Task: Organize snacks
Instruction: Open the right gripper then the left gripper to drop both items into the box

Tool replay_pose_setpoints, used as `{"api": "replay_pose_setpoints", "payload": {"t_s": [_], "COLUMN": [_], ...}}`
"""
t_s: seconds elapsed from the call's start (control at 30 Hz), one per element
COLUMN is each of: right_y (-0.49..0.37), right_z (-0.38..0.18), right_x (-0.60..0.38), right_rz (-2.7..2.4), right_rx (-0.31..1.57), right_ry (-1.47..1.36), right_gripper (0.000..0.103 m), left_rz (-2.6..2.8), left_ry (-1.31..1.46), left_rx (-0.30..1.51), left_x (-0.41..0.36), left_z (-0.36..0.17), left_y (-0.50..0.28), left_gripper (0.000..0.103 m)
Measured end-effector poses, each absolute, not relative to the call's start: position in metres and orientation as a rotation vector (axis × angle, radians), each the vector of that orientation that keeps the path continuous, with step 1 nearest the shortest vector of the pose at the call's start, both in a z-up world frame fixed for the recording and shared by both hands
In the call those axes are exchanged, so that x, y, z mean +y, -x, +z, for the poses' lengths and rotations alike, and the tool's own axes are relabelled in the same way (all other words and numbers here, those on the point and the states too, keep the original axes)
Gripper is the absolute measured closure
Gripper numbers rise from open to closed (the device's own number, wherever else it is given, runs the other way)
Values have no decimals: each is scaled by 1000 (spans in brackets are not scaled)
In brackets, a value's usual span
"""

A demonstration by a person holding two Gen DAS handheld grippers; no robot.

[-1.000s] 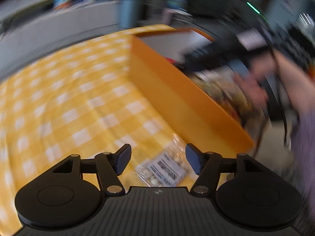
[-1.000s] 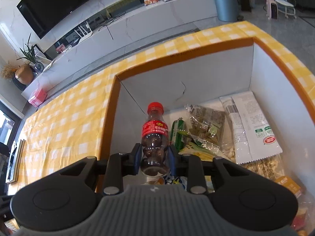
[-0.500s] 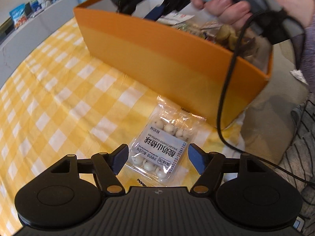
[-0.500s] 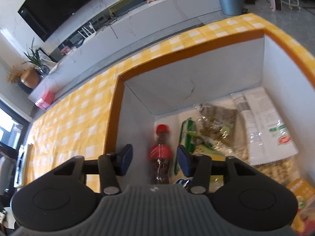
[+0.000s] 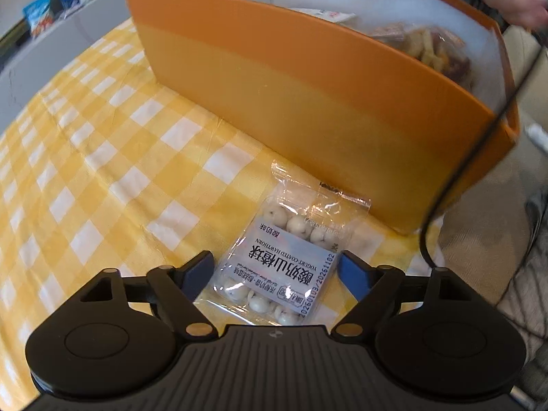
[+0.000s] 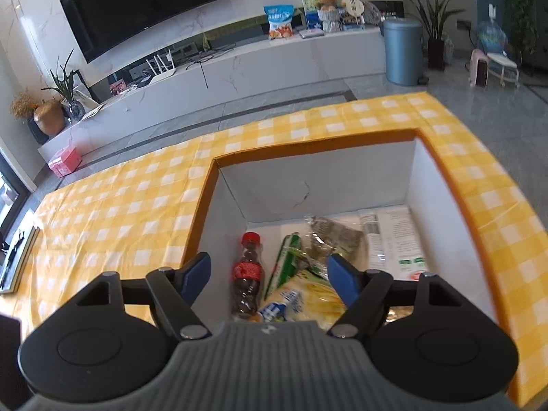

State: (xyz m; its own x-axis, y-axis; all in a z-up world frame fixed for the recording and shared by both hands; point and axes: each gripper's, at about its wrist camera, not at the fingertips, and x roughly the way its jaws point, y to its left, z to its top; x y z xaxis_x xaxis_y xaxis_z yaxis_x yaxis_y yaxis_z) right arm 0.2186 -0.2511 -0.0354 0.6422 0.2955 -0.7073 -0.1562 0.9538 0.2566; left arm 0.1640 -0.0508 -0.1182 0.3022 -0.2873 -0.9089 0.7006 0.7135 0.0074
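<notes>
Jaws of our left gripper (image 5: pixel 275 270) have just been opening and stand wide astride the yogurt hawthorn packet (image 5: pixel 289 257), not pressing it. It lies flat on the checked tablecloth (image 5: pixel 102 157), long axis pointing toward the orange box (image 5: pixel 308 102). Our right gripper (image 6: pixel 267 272), also just opening, hangs released above the cola bottle (image 6: pixel 247 274), cap toward the box's far wall.

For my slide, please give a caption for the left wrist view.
Open left hand-held gripper straddles a clear snack bag lying beside the orange box.
</notes>
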Motion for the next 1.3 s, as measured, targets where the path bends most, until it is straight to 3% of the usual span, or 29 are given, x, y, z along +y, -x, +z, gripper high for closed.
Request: {"api": "replay_pose_setpoints", "payload": {"t_s": [0.07,0.17,0.47,0.77,1.07,1.3], "right_y": [-211,-201,-169,-165,-154,-151], "right_z": [-32,-30,-31,-30,-8,1], "right_x": [-257,-267,-283,-294,-314,-347], "right_rz": [245,233,157,147,154,116], "right_rx": [817,792,721,708,641,611], "right_ry": [-175,-186,-61,-120,-187,-277], "right_gripper": [28,28,29,30,30,30], "left_rz": [-667,-592,-500,-490,-473,-527], "left_ry": [-420,-318,40,125,244,284], "left_rx": [1050,1027,1058,942,758,796], "left_x": [-48,-39,-2,1,-30,-87], "left_z": [-116,-116,-99,-43,17,23], "left_y": [-162,-161,-167,-155,-177,-224], "left_gripper": [24,31,36,36,36,36]}}
